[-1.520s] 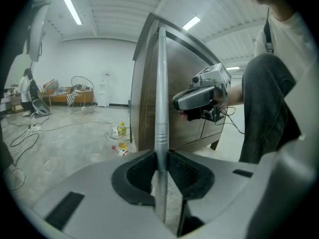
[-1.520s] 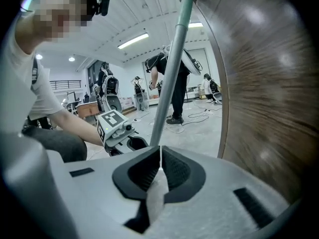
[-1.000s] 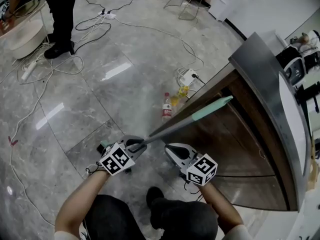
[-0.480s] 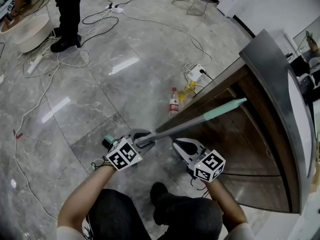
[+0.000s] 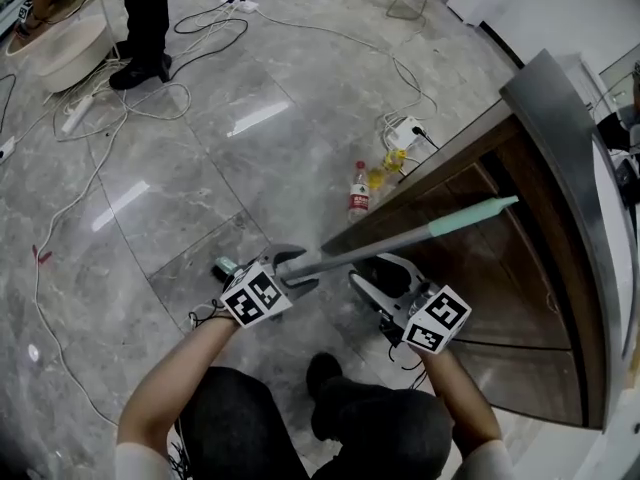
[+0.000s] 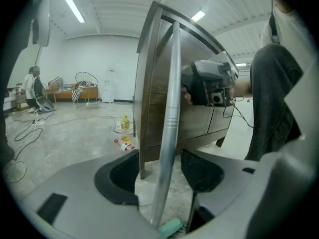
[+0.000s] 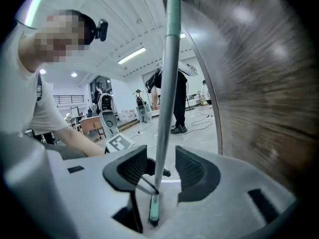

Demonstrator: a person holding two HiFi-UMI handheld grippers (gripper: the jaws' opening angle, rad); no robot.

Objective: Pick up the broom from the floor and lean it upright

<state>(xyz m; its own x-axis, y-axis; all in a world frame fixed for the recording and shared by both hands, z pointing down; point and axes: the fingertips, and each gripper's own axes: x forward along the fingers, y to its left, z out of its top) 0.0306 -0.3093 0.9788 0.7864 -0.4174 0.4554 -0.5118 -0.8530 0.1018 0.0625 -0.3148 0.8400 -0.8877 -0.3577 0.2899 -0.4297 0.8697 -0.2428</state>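
The broom [image 5: 390, 240] has a grey metal pole and a mint-green grip [image 5: 470, 216]. It stands tilted, with its upper end resting against the dark wooden cabinet [image 5: 480, 308] and its green head [image 5: 225, 266] on the floor. My left gripper [image 5: 293, 268] straddles the lower pole [image 6: 167, 133]; its jaws have just been opening and both pads stand clear of it. My right gripper [image 5: 378, 273] sits just right of the pole; its jaws have also just been opening. In the right gripper view the pole [image 7: 164, 108] shows in the gap, untouched.
Two bottles [image 5: 358, 193] lie by the cabinet's corner, beside a white power strip [image 5: 405, 133]. Cables [image 5: 200, 38] trail over the grey tiled floor. A person [image 5: 145, 18] stands at the far left near a round tub [image 5: 60, 53]. The cabinet's grey top [image 5: 560, 138] juts out at right.
My left gripper's jaws have spread off the pole, which stays leaning on the cabinet. The right gripper's jaws have gone from shut to open, and it has risen a little.
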